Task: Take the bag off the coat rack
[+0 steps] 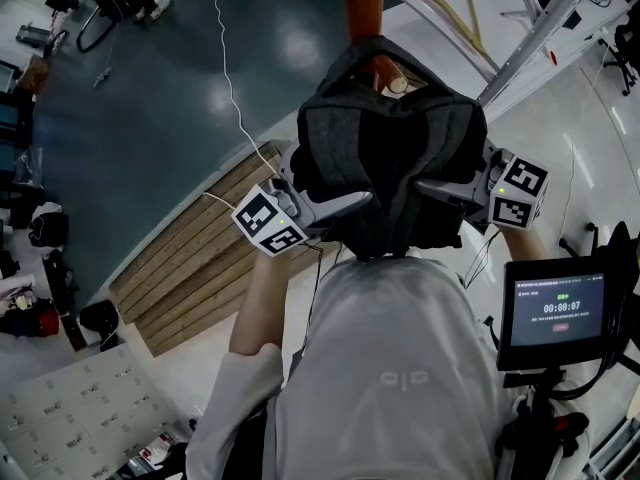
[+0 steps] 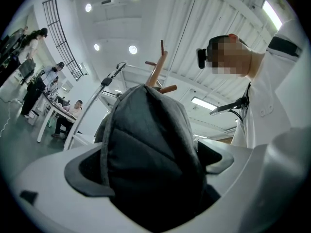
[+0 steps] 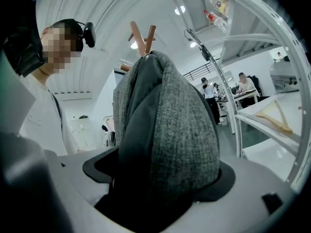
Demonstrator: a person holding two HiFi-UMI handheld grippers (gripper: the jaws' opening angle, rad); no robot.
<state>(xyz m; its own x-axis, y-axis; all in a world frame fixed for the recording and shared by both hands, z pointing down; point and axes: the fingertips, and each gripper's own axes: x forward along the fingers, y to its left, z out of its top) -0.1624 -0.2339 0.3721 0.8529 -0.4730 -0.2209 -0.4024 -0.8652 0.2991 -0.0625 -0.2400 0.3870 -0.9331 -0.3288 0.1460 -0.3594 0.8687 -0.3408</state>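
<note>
2 sides of the soft, padded bag point(image 1: 390, 138) are pinched by left tongs point(image 2: 150, 164) and right tongs point(image 3: 160, 174); likely light but floppy, so grip deep.

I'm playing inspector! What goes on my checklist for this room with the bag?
Surface: dark green floor, with wooden boards lying on it.
Job's things: grey bag up at the coat rack, a peg poking out above it.
Clutter: dark bundles at the floor's edge.
Grippers: left gripper and right gripper each closed on one side of the grey bag.
Cables: thin white cable trailing over the floor.
Surroundings: screen on a stand; people at desks far off.
</note>
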